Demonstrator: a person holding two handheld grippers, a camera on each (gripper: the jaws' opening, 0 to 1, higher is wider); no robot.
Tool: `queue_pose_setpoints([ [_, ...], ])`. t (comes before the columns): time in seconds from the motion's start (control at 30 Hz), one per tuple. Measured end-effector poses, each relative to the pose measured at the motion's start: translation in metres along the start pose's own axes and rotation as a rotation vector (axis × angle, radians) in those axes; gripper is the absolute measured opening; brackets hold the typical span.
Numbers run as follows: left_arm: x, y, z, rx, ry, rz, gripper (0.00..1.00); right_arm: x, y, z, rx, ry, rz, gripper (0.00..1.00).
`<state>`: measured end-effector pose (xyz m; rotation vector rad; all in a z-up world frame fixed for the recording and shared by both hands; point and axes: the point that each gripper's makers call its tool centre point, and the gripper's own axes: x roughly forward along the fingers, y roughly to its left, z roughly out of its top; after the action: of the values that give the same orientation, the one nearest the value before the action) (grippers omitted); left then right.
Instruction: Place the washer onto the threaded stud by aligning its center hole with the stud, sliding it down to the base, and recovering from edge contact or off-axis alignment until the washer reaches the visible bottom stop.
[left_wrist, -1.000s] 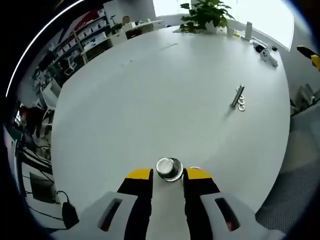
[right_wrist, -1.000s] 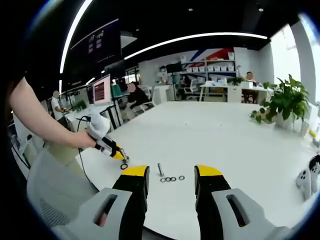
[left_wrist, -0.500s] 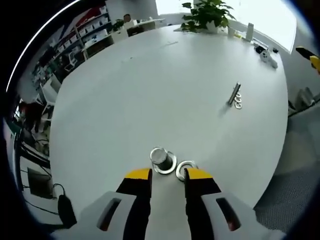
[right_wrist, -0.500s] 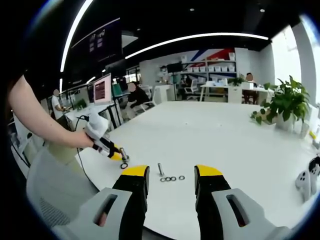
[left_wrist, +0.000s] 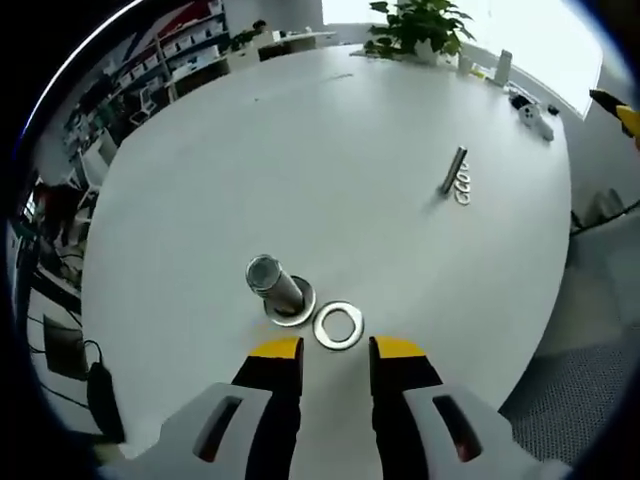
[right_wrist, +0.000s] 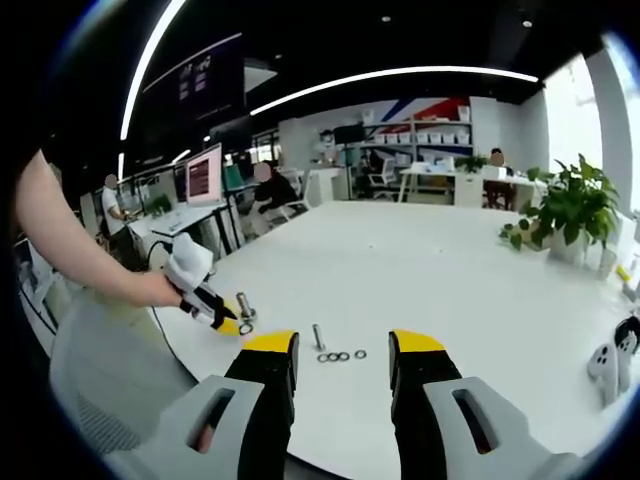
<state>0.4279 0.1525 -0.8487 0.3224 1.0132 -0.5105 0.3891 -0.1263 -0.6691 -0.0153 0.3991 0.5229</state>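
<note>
Lying washer just ahead of left gripper

**Around the white table: plants, shelves, screens**

A large round white table carries a leafy green potted plant at its far edge, with a white game controller near it. In the right gripper view, a glowing computer monitor stands at left, white storage shelves with boxes line the back wall, and curved ceiling light strips run overhead.
</note>
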Motion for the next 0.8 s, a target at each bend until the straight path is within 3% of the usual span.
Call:
queue_pose_setpoints([
  [0.33,0.013,0.000,0.002,-0.062,-0.021,0.006,0.24,0.000,-0.001,-0.002,-0.003,0.009,-0.008,0.38],
  [0.8,0.014,-0.001,0.006,-0.043,-0.029,0.013,0.21,0.000,-0.002,-0.003,0.005,0.011,-0.008,0.38],
])
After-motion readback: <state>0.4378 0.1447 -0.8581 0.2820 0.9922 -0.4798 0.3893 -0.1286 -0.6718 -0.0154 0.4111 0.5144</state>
